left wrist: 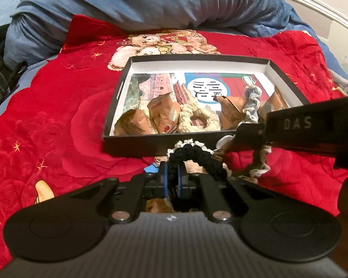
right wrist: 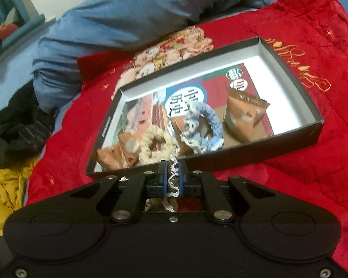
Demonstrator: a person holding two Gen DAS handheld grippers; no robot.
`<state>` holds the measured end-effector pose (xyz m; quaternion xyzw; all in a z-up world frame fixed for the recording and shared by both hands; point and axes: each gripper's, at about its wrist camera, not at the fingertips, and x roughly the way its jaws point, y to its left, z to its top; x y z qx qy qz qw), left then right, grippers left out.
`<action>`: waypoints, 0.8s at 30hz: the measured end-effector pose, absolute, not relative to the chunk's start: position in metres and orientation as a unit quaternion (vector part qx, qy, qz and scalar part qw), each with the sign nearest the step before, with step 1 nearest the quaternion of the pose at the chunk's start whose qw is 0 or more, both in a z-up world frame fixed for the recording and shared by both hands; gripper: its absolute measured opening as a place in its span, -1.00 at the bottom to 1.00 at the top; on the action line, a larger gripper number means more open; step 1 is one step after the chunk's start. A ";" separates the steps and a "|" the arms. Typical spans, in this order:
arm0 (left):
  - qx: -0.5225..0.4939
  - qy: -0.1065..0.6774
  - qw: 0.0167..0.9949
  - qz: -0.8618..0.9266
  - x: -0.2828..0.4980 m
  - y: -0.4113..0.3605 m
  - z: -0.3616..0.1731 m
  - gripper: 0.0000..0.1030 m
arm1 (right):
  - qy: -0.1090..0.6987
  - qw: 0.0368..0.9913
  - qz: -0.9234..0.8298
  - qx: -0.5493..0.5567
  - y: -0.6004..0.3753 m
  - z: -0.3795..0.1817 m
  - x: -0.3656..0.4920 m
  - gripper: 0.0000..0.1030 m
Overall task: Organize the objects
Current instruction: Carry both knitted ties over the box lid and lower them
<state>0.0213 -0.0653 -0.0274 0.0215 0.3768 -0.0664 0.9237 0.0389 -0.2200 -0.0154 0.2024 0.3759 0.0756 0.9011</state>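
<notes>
An open black box [left wrist: 136, 144] lies on a red blanket. It holds a book [left wrist: 232, 81], several brown snack packets [left wrist: 164, 113], a cream scrunchie [left wrist: 194, 115] and a blue scrunchie [left wrist: 251, 99]. Just in front of the box's near wall, my left gripper [left wrist: 172, 171] is shut on a black scrunchie [left wrist: 192, 156] with a white lace edge. In the right wrist view my right gripper [right wrist: 173, 176] is shut on a white lace-trimmed scrunchie [right wrist: 174, 165], slightly above the blanket at the box's near wall [right wrist: 220, 159]. The same scrunchie [left wrist: 263, 159] dangles beneath the right gripper's body [left wrist: 301, 125].
The red blanket [left wrist: 58, 115] covers the bed around the box. A bunched blue duvet [left wrist: 150, 4] lies behind it. Dark clothes [right wrist: 16, 134] and a yellow cloth [right wrist: 4, 185] sit off the left side. A white bed frame [left wrist: 324, 7] curves at the far right.
</notes>
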 end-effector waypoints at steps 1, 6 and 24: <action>0.020 0.377 0.924 -0.065 0.022 -0.064 -0.026 -0.81 | 0.375 0.902 0.075 0.203 -0.220 -0.014 0.038 -0.80; 0.006 0.379 0.923 -0.063 0.022 -0.060 -0.023 -0.80 | 0.365 0.906 0.081 0.200 -0.219 -0.009 0.036 -0.80; -0.010 0.390 0.920 -0.034 0.025 -0.047 -0.016 -0.79 | 0.317 0.908 0.137 0.237 -0.218 0.007 0.028 -0.81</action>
